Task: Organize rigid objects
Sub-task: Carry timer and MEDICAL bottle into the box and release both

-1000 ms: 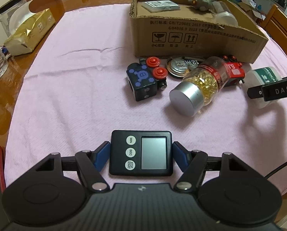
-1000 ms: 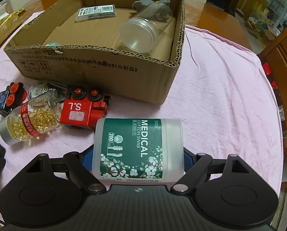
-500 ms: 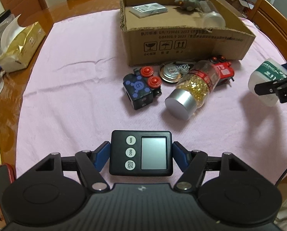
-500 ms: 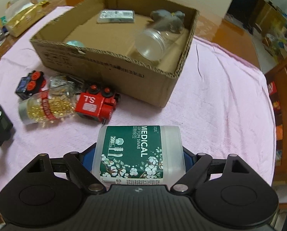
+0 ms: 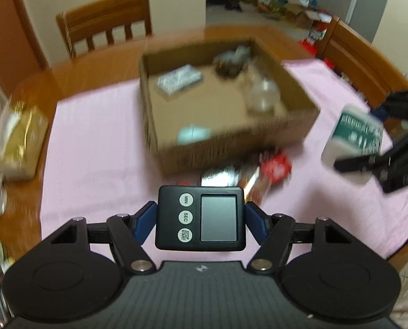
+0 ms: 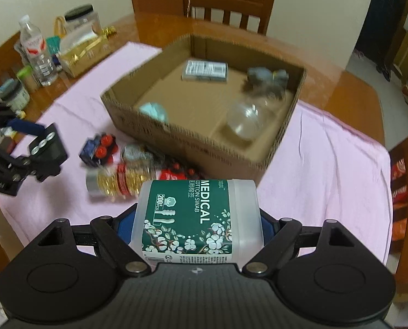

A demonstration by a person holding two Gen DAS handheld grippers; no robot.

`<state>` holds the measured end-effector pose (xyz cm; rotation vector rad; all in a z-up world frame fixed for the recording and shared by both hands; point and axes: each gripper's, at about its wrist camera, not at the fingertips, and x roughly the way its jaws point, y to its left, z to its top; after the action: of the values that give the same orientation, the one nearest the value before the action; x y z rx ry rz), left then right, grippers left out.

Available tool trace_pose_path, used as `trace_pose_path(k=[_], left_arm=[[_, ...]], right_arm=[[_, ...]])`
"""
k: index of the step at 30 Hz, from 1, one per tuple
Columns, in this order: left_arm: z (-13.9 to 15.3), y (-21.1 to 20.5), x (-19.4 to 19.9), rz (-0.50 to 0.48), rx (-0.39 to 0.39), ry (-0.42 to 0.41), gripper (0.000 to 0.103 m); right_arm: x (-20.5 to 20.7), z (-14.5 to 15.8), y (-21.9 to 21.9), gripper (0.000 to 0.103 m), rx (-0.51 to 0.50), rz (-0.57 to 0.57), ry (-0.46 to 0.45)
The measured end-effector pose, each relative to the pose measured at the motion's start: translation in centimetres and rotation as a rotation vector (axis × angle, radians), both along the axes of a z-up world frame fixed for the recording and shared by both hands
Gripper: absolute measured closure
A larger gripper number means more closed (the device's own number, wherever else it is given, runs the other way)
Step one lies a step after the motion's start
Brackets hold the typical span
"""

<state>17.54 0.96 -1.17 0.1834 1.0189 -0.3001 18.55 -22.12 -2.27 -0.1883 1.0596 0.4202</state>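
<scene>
The left gripper (image 5: 200, 217) is pinching a flat black digital timer (image 5: 199, 217) by its side edges above the table; it is probably light, stiff and smooth. The right gripper (image 6: 197, 223) is clamping a white plastic cotton swab jar (image 6: 195, 220) around its body, near the open cardboard box (image 6: 193, 134); this round jar may be slipping easily.

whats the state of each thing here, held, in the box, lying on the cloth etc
timer: clamped in the left gripper, held in the air
cotton swab jar: clamped in the right gripper, held in the air
cardboard box: open-topped, on the pink cloth
clear jar: lying on its side in the box
capsule bottle: lying on its side on the cloth
blue toy train: on the cloth
</scene>
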Motion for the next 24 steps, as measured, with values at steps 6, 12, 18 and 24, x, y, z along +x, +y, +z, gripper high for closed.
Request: trace_pose_path(k=[6,12,18,24], left_arm=[[2.0,-2.1,6.0,-0.046,0.010,-0.096,0.034],[-0.5,-3.9,12.5,-0.053,0.037,-0.088,0.034],[-4.3,-4.4,15.9,-0.032,0.044,-0.038,0.034],[-5.8,-4.4,17.4,-0.013,0.040,-0.042,0.033]], right_arm=[[1.3,1.6,-0.1,0.017,0.024,-0.020,-0.051],[2.6,2.9,0.1,0.017,0.047,-0.049,-0.086],[3.1,3.2,0.0,0.017,0.044,-0.082,-0.095],[3.8,2.9,0.2,0.017,0.030,-0.108,-0.085]])
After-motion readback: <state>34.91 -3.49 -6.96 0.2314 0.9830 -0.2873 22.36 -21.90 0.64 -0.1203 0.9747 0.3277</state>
